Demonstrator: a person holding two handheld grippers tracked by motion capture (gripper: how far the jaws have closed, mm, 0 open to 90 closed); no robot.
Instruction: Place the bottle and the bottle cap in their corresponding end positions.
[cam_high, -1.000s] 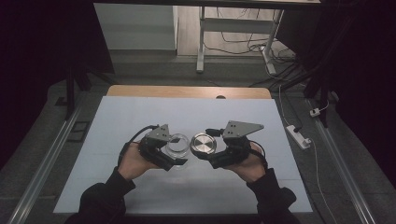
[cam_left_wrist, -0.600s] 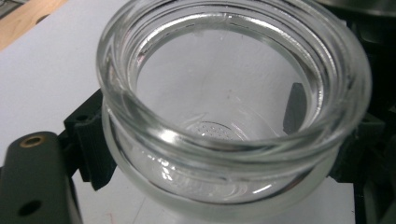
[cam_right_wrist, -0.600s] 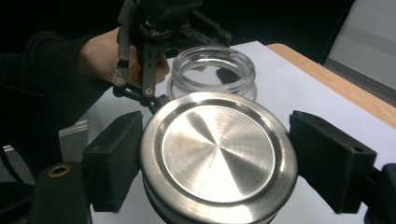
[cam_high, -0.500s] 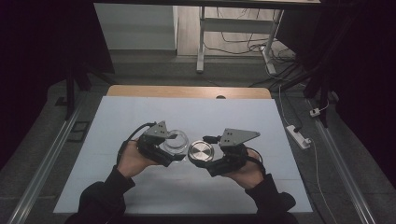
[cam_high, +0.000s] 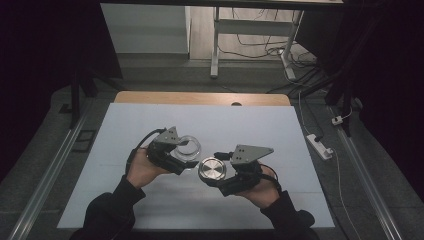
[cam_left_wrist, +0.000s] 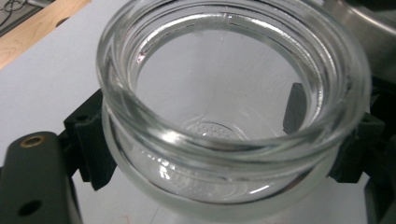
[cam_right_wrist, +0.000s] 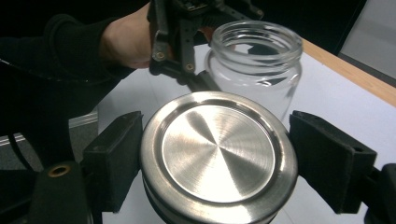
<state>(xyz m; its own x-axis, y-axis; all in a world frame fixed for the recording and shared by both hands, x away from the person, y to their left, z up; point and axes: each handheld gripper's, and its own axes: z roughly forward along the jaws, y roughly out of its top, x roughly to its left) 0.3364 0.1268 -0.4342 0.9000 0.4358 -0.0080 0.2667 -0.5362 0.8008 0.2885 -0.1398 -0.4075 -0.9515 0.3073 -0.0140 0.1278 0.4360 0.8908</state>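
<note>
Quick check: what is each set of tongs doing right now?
Left tongs: shut on the glass jar.
Right tongs: shut on the metal lid.

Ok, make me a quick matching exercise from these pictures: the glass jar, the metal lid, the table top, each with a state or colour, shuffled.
Things:
1. glass jar
2. metal lid
3. table top

States:
A. pale, with a wooden far edge
B. clamped in the right gripper
C. open-mouthed, clamped in the left gripper

Pairs: 1-C, 2-B, 3-A
</note>
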